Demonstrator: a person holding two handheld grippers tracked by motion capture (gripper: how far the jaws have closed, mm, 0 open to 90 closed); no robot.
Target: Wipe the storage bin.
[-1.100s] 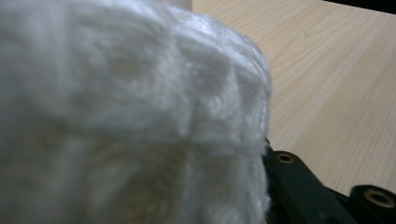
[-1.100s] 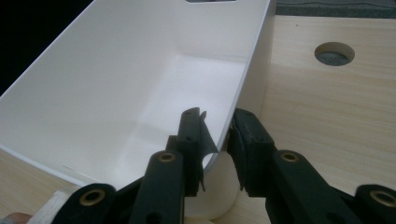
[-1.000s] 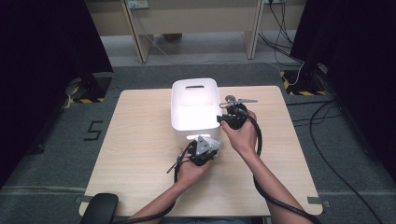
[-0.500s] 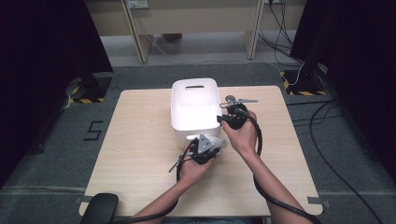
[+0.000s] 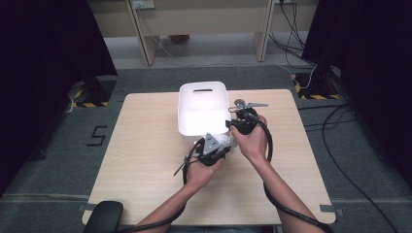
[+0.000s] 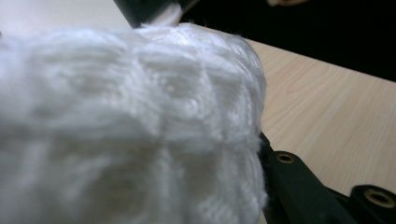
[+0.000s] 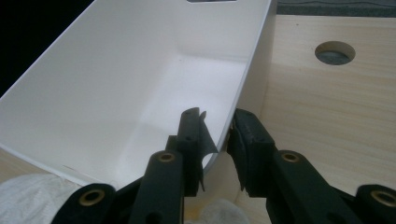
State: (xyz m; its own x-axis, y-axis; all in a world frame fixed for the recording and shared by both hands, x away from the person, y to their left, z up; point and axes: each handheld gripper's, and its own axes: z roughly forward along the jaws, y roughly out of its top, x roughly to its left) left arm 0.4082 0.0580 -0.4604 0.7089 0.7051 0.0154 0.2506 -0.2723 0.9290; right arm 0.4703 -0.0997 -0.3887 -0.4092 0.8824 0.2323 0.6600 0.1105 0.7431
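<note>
White bin (image 5: 203, 114) mid-table, near rim toward the person; bare wood of the table (image 5: 141, 145) left of it, and more beyond its right wall. Left gripper (image 5: 219, 145) at the bin's near rim, closed on a white knitted cloth (image 6: 126, 126), probably bunched. Right gripper (image 7: 217, 135) astride the bin's right wall near its corner, seemingly clamped.

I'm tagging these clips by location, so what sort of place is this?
Probably a lab or recording booth, not a home: a bare wooden table on grey carpet, black curtains on both sides, cables trailing across the floor, and yellow-black hazard tape.
</note>
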